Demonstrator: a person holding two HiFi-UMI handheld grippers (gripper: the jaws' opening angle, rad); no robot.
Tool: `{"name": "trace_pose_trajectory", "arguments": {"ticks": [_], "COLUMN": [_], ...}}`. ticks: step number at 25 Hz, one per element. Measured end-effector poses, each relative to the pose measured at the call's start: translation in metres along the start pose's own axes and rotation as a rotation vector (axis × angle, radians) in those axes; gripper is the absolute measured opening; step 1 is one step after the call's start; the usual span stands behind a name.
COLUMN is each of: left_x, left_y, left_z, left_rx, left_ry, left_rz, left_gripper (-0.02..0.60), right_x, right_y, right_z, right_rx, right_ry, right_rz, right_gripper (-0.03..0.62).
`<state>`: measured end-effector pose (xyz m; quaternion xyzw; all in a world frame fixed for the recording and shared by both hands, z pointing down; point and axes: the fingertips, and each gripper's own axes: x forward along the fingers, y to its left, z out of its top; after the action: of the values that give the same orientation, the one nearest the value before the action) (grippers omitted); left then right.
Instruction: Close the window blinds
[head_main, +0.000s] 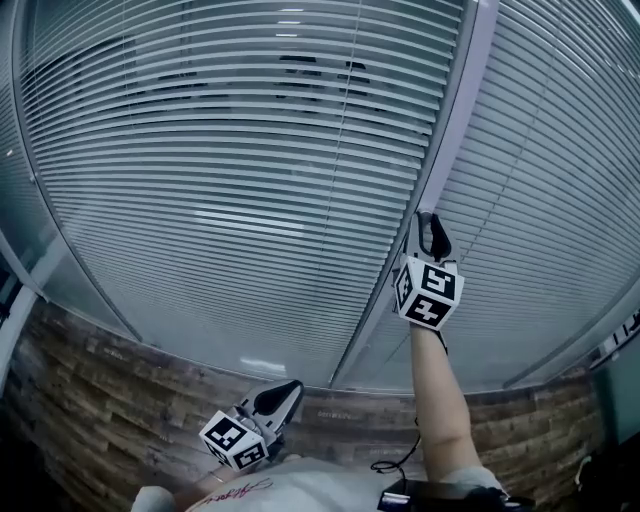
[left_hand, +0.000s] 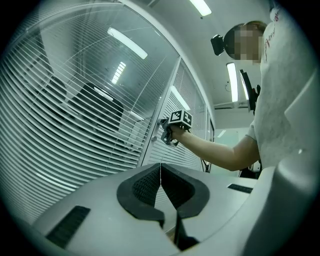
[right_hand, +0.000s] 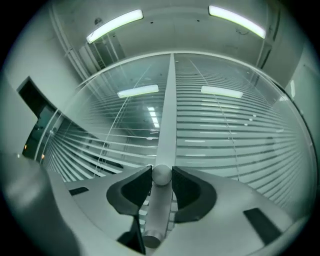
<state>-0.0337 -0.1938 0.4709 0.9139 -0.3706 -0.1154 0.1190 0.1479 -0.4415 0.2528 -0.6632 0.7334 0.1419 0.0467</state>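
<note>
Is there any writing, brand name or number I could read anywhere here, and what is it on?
Nothing here can be read as words or numbers.
Red script on the person's shirt: too blurred to read.
The two marker cubes: only black-and-white square patterns, no letters.

The knob (right_hand: 161, 175) is hidden in the head view behind the right claw (head_main: 430, 222), so no contact shows there. In the left gripper view that claw is too small to tell what it grips. Dark shapes (head_main: 320, 70) behind the blinds (head_main: 230, 200) cannot be identified. The blinds run off every edge. The left claw (head_main: 290, 390) hides its hand.
</note>
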Motion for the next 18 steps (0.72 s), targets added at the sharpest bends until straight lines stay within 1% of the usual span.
{"name": "trace_pose_trajectory", "arguments": {"ticks": [2, 6, 8, 14, 18], "left_x": [0.001, 0.002, 0.001, 0.007, 0.014], "left_y": [0.000, -0.002, -0.004, -0.009, -0.012], "left_z": [0.000, -0.002, 0.000, -0.002, -0.005], "left_rx": [-0.003, -0.002, -0.003, -0.013, -0.017], "left_ry": [0.004, 0.007, 0.010, 0.016, 0.017], "left_rz": [0.000, -0.004, -0.005, -0.018, -0.036], "left_gripper": [0.018, 0.018, 0.018, 0.018, 0.018], "right_x": [0.000, -0.002, -0.005, -0.007, -0.002], "right_y": [0.002, 0.005, 0.007, 0.011, 0.011], "right_z": [0.000, 0.002, 0.004, 0.005, -0.002], "right_rx": [-0.134, -0.309, -0.426, -0.781, -1.012], "right_ry": [-0.015, -0.026, -0.026, -0.002, 0.019], "right_rz": [0.000, 0.043, 0.066, 0.148, 0.190], "right_gripper": [0.132, 0.131, 0.130, 0.130, 0.130]}}
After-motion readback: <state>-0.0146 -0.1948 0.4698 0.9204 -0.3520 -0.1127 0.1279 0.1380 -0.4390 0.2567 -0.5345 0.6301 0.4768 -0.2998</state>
